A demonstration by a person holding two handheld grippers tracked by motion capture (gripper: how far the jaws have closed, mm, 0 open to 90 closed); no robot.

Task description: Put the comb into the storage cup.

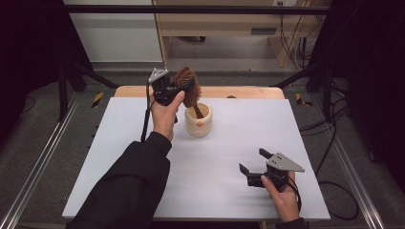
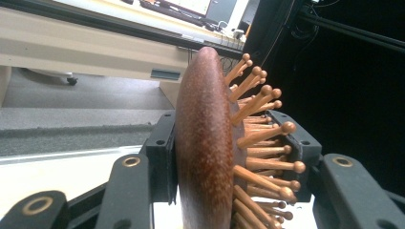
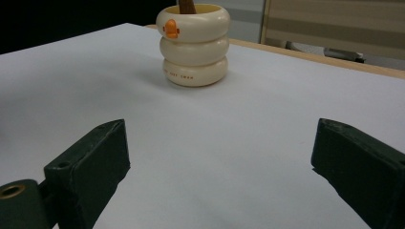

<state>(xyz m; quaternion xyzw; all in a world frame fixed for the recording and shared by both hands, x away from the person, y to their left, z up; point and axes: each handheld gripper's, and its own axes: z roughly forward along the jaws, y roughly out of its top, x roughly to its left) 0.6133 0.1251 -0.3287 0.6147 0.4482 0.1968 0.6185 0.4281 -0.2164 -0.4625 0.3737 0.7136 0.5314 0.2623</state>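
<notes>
Clamping hairbrush (image 2: 205, 143) w/ left gripper (image 2: 229, 157) fingers.

The left gripper (image 1: 184, 90) is black, topped by a grey three-cornered plate, and a black cable hangs from it down along the forearm. In its own view the jaws are matte black blocks on flat black link arms, each arm pinned with a brass-ringed rivet. The left arm wears a black long sleeve (image 1: 129, 188) with a close cuff at the wrist. The right gripper (image 1: 253, 167) is built the same way: black body, grey triangular plate, a black cable looping past the wrist. In its own view its jaws are dark, square-edged blocks, one with a small hole, and a brass ring sits on the linkage. A dark cuff edges the right wrist.
</notes>
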